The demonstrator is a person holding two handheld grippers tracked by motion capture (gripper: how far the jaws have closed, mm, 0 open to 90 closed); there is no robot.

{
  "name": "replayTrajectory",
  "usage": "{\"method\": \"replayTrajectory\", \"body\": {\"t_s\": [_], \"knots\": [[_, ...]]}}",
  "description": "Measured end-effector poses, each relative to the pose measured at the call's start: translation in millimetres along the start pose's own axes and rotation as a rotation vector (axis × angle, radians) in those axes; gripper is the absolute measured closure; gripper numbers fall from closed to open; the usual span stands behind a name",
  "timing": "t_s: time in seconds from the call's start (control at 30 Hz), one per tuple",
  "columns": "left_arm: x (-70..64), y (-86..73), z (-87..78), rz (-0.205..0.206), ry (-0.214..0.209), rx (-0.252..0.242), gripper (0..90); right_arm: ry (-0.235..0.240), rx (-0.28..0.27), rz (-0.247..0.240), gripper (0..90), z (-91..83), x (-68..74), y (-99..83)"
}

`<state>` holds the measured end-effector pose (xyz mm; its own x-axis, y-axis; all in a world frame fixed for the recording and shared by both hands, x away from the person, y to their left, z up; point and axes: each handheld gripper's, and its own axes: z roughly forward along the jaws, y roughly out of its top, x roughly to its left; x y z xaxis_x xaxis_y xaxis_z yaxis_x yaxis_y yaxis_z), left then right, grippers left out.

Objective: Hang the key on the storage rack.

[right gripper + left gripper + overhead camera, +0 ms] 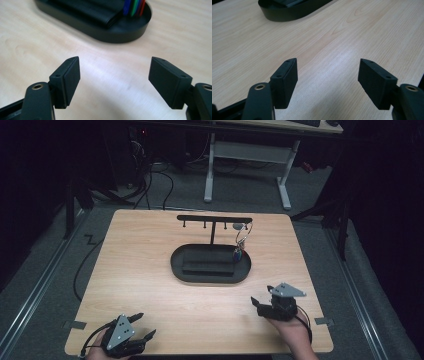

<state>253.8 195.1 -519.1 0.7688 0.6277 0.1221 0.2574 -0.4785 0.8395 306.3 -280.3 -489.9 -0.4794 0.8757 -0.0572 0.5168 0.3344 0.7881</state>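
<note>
A black key stand with an oval tray base (210, 270) and a T-shaped hook bar (214, 218) sits mid-table. A ring of keys with coloured tags (241, 242) hangs from the bar's right end down into the tray; the coloured tags (134, 7) stand at the tray's edge (117, 33) in the right gripper view. My left gripper (145, 326) rests at the table's near left corner, open, nothing between its fingers (287, 80). My right gripper (261, 299) is held at the near right, open and empty, facing the tray. The tray rim (287, 15) lies far ahead in the left gripper view.
The light wooden table (150, 270) has bare wood between the grippers and the tray. Beyond its far edge stand a white desk frame (285, 175) and cables (150, 180) on a grey floor. Metal rails (40, 285) run along both sides.
</note>
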Motion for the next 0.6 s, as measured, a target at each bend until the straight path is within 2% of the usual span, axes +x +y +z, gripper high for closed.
{"method": "replayTrajectory", "body": {"t_s": [0.03,0.1,0.13,0.17,0.2,0.23,0.3,0.4,0.5,0.6], "knots": [[-0.3,0.1,-0.2,-0.002,-0.001,-0.010,32.8,-0.003,-0.025,0.005,25.6,-3.0,3.5,-9.2],[-0.1,0.5,0.0,-0.009,0.002,-0.018,32.8,-0.030,-0.121,0.028,28.9,-11.6,11.4,-31.4],[0.3,1.0,0.5,-0.018,0.001,-0.024,32.8,-0.039,-0.121,0.037,29.2,-14.4,13.5,-36.9],[0.7,1.6,1.6,-0.033,-0.009,-0.036,32.8,-0.011,-0.103,0.059,26.2,-17.3,14.5,-38.3],[0.6,1.9,2.9,-0.040,-0.015,-0.039,32.4,0.002,-0.120,0.042,26.7,-19.6,16.8,-40.3],[0.3,2.2,3.7,-0.037,-0.018,-0.034,32.1,-0.007,-0.112,0.014,26.9,-19.1,18.0,-42.6],[-1.0,2.8,6.4,-0.030,-0.013,-0.023,31.7,0.012,-0.072,0.015,26.5,-14.8,18.1,-45.3],[-2.1,4.9,9.2,-0.041,-0.006,-0.021,31.7,0.035,-0.098,0.042,24.9,-15.1,16.6,-43.5],[-4.3,5.0,9.9,-0.032,-0.010,-0.011,31.7,0.044,-0.098,0.052,25.1,-15.8,14.8,-45.5],[-7.6,4.0,6.8,-0.002,-0.017,-0.002,31.7,0.044,-0.105,0.067,25.2,-14.6,12.7,-44.7]]}}
